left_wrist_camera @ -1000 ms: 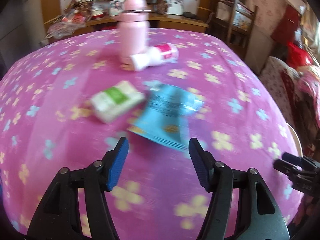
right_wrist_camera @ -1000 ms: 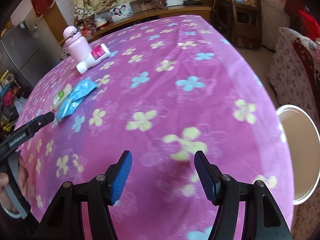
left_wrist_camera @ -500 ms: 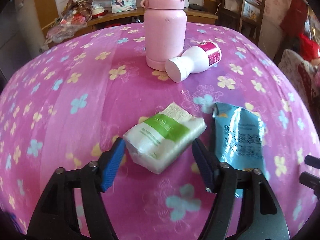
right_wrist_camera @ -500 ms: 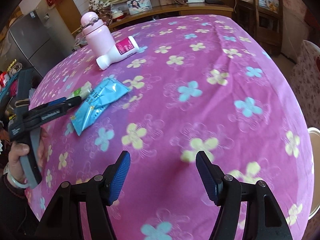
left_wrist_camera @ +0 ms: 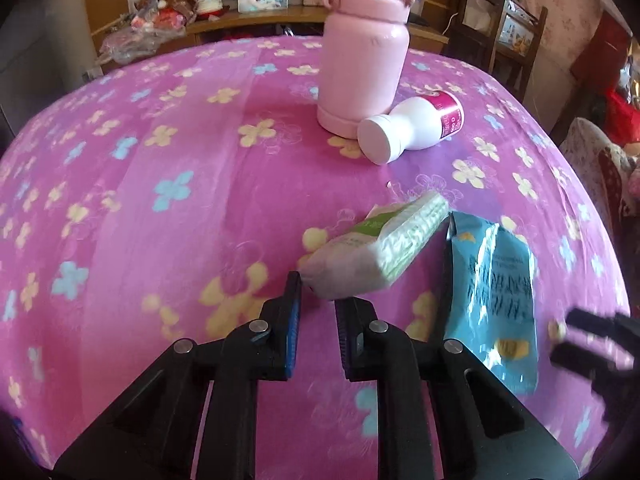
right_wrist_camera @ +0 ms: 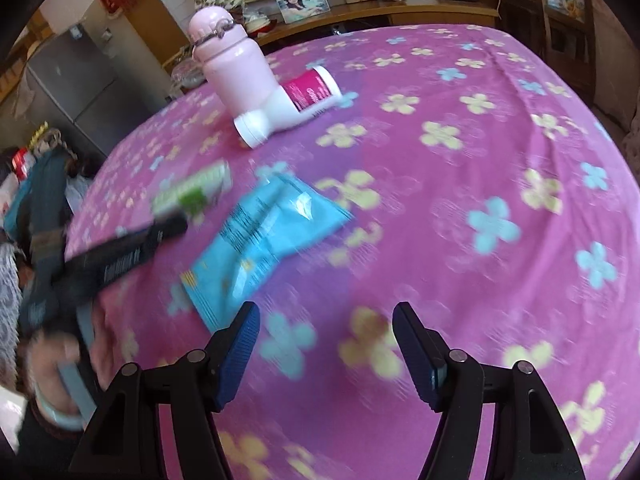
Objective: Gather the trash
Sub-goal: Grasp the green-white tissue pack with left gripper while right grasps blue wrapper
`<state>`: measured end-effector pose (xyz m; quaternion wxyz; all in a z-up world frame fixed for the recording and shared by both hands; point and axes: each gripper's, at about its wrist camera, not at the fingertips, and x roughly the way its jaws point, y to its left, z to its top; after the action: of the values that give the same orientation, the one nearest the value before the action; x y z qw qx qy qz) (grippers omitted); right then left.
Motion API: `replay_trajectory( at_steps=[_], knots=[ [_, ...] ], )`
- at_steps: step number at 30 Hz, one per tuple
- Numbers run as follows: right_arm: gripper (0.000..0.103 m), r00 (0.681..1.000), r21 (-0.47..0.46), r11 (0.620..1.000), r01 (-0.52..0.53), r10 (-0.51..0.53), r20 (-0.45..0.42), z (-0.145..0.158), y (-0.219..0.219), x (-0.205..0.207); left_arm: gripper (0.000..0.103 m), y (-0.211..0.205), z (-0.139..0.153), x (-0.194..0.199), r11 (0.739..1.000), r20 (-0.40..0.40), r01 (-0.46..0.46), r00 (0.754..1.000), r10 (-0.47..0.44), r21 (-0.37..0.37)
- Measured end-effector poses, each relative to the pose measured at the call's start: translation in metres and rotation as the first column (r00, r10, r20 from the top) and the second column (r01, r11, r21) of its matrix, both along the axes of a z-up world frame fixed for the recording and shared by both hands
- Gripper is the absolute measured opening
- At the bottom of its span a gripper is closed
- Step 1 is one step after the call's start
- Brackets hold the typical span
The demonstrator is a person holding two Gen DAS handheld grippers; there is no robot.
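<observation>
On the table (left_wrist_camera: pixel 168 168), well in from its edges, the tissue pack (left_wrist_camera: pixel 380 252) lies beside the blue wrapper (right_wrist_camera: pixel 264 236); left hand-held gripper (left_wrist_camera: pixel 318 300) closing, nipping 1 corner — seat deeper; right hand-held gripper (right_wrist_camera: pixel 326 338) spreading, nothing between.

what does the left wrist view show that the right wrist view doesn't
Only the left wrist view shows the left claw closing on the near end of the tissue pack, and a wooden chair. Only the right wrist view shows the right claw opening over bare cloth, the person's hand and a grey fridge. Both show the pink bottle, white bottle and blue wrapper.
</observation>
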<state>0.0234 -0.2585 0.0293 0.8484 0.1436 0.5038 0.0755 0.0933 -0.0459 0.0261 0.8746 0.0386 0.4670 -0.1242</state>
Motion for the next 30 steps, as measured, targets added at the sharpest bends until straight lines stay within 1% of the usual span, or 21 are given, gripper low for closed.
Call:
replay_trajectory(
  at_steps=[1,4,6,8,10,12,13,15,17,19,20,21,22,23,24,25,27,30],
  knots=[
    [0.073,1.000,0.025,1.000,0.015,-0.015,0.002,0.001,0.003,0.006,0.013,0.002,0.002,-0.006,1.000,0.015,0.001,1.000,-0.001,0.010],
    [0.073,0.999,0.086,0.995,0.051,-0.050,-0.016,0.000,0.014,0.024,0.012,0.006,0.009,-0.020,1.000,0.028,-0.001,1.000,0.001,0.010],
    [0.073,0.998,0.091,0.994,0.058,-0.056,-0.028,-0.001,0.024,0.035,0.012,0.009,0.011,-0.028,1.000,0.037,-0.005,0.999,0.004,0.019],
    [0.074,0.997,0.043,0.997,0.070,-0.068,-0.035,-0.002,0.037,0.046,0.012,0.017,0.010,-0.039,0.999,0.036,-0.022,0.999,0.021,0.024],
    [0.074,0.997,0.025,0.997,0.068,-0.067,-0.039,-0.004,0.046,0.054,0.012,0.025,0.009,-0.048,0.999,0.019,-0.041,0.999,0.041,0.013],
    [0.081,0.997,-0.007,0.998,0.065,-0.065,-0.035,-0.005,0.056,0.059,0.012,0.035,0.006,-0.063,0.998,0.005,-0.059,0.998,0.058,0.014],
    [0.081,0.998,-0.026,0.998,0.061,-0.062,-0.026,-0.004,0.061,0.062,0.012,0.038,0.005,-0.069,0.998,0.003,-0.063,0.998,0.063,0.017],
    [0.083,0.999,-0.064,0.997,0.050,-0.051,-0.013,-0.006,0.069,0.068,0.012,0.044,0.003,-0.080,0.998,-0.021,-0.067,0.998,0.067,0.011],
    [0.083,1.000,-0.118,0.993,0.028,-0.027,0.007,-0.007,0.076,0.071,0.013,0.051,0.001,-0.091,0.998,-0.064,-0.067,0.996,0.066,-0.018],
    [0.082,1.000,-0.165,0.986,-0.010,0.014,0.023,-0.009,0.082,0.071,0.014,0.056,0.002,-0.100,0.997,-0.083,-0.054,0.995,0.049,-0.048],
    [0.071,0.999,-0.194,0.981,-0.032,0.038,0.031,-0.009,0.084,0.069,0.014,0.059,0.004,-0.104,0.997,-0.089,-0.043,0.995,0.038,-0.058],
    [0.050,0.998,-0.216,0.975,-0.046,0.057,0.041,-0.009,0.082,0.066,0.020,0.060,0.006,-0.107,0.997,-0.091,-0.036,0.995,0.030,-0.067],
    [0.049,0.995,-0.236,0.969,-0.068,0.083,0.053,-0.009,0.079,0.059,0.033,0.062,0.009,-0.112,0.996,-0.089,-0.024,0.996,0.017,-0.084],
    [0.049,0.993,-0.234,0.968,-0.088,0.103,0.052,-0.008,0.074,0.054,0.040,0.064,0.012,-0.116,0.995,-0.085,-0.012,0.996,0.003,-0.100],
    [0.048,0.992,-0.224,0.969,-0.106,0.120,0.048,-0.009,0.069,0.048,0.054,0.066,0.016,-0.119,0.993,-0.072,-0.002,0.997,-0.007,-0.117],
    [0.047,0.990,-0.225,0.967,-0.119,0.131,0.042,-0.009,0.062,0.041,0.062,0.068,0.021,-0.126,0.990,-0.046,0.010,0.999,-0.017,-0.140],
    [0.047,0.990,-0.219,0.967,-0.131,0.141,0.031,-0.008,0.050,0.027,0.066,0.068,0.027,-0.131,0.987,-0.034,0.032,0.999,-0.038,-0.159],
    [0.046,0.987,-0.213,0.965,-0.152,0.159,0.014,-0.007,0.029,-0.001,0.066,0.066,0.030,-0.136,0.984,-0.033,0.060,0.997,-0.067,-0.170]
  ],
)
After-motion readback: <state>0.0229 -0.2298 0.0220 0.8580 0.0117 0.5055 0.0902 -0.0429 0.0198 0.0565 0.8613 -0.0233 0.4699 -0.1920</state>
